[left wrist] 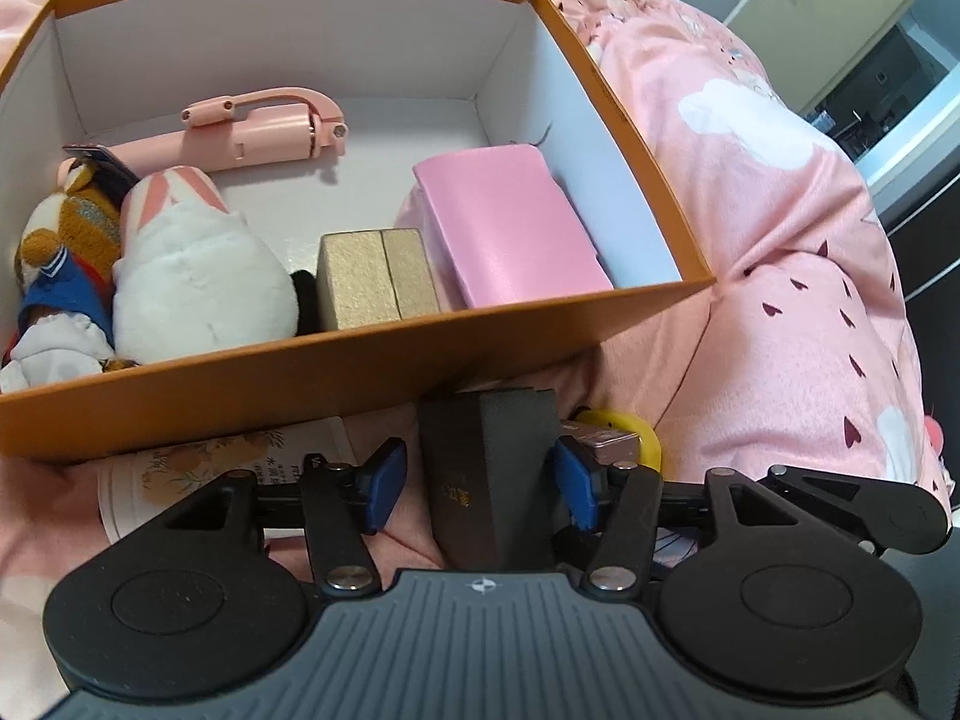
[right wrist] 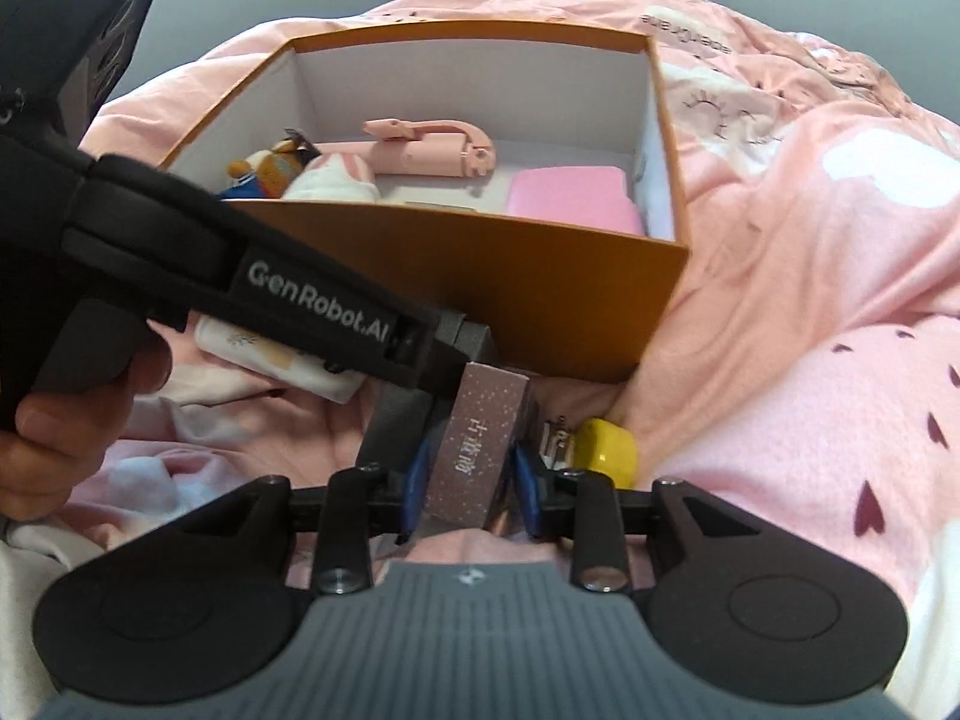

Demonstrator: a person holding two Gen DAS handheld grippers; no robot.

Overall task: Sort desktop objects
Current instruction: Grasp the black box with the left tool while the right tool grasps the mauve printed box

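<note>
My left gripper [left wrist: 480, 483] stood open around the dark box [left wrist: 489, 468], which lay on the blanket just before the orange bin [left wrist: 336, 372], its long axis running away from me between the pads; the right pad [left wrist: 573, 483] looked about touching, the left apart. My right gripper [right wrist: 465, 489] straddled the mauve box [right wrist: 474, 456] beside it; whether it was clenched I could not tell.
</note>
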